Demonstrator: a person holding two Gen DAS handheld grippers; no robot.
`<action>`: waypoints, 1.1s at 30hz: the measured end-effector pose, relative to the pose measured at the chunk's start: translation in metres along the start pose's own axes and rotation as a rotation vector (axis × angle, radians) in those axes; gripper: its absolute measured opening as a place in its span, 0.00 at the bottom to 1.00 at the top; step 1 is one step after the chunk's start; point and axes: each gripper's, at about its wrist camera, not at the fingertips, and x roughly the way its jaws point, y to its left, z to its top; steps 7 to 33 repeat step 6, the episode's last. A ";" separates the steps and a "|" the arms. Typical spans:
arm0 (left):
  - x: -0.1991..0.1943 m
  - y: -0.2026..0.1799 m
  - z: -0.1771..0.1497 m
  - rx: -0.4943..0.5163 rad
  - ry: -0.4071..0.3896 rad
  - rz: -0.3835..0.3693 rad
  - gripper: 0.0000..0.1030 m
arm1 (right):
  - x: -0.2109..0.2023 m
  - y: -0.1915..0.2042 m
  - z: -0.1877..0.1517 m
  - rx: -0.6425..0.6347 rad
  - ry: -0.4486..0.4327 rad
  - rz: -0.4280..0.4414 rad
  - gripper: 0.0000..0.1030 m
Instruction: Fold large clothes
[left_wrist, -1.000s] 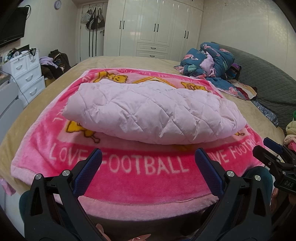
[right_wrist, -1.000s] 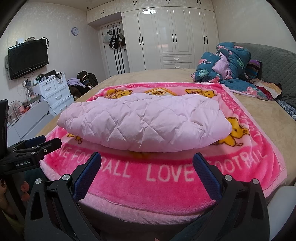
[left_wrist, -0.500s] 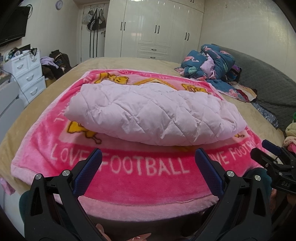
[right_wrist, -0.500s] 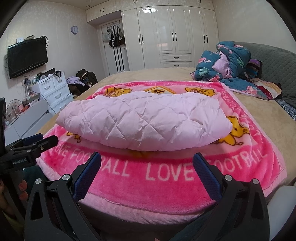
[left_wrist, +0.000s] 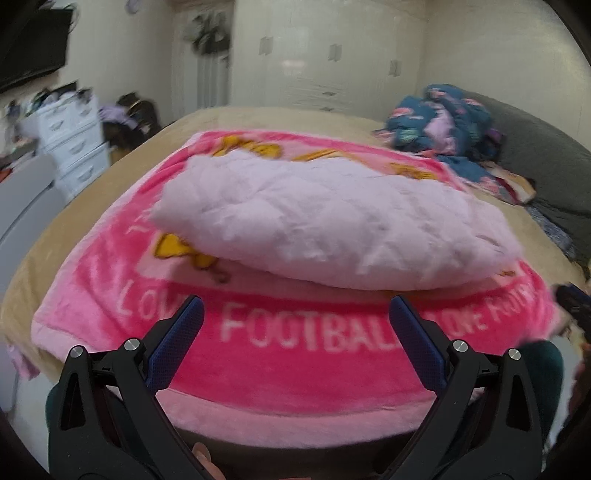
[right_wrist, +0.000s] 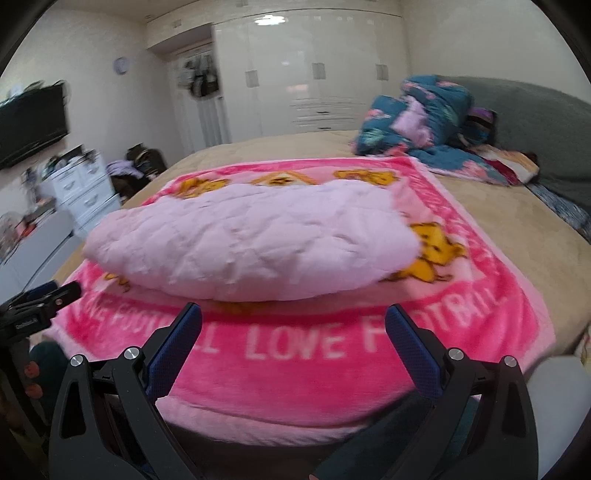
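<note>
The near edge of the pink blanket hangs over the foot of the bed at six o'clock, its pale border just ahead of both grippers. Bare tan bedcover runs along the blanket's sides — a broad strip at three o'clock in the right wrist view, a narrower one at nine o'clock in the left wrist view.

The left gripper hovers over the lettered band with its fingers spread wide apart and nothing between them. The right gripper is likewise spread and empty, above the word LOVE. Each shows at the edge of the other's view, the right one only as a dark blur, so little can be said of it there.

One folded garment, a pale pink quilted jacket, lies in a puffy bundle at twelve o'clock on the middle of the blanket (diamond stitching, rounded fold facing the cameras). Its ends stop short of the blanket's side borders.

At two o'clock one heap of blue patterned bedding sits against a grey headboard. At ten o'clock stand one white drawer unit and one wall television.
</note>
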 end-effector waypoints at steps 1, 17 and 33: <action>0.010 0.017 0.006 -0.022 0.019 0.019 0.91 | 0.001 -0.018 0.000 0.027 -0.002 -0.033 0.96; 0.050 0.120 0.044 -0.148 0.043 0.213 0.91 | 0.009 -0.182 -0.025 0.282 0.045 -0.433 0.96; 0.050 0.120 0.044 -0.148 0.043 0.213 0.91 | 0.009 -0.182 -0.025 0.282 0.045 -0.433 0.96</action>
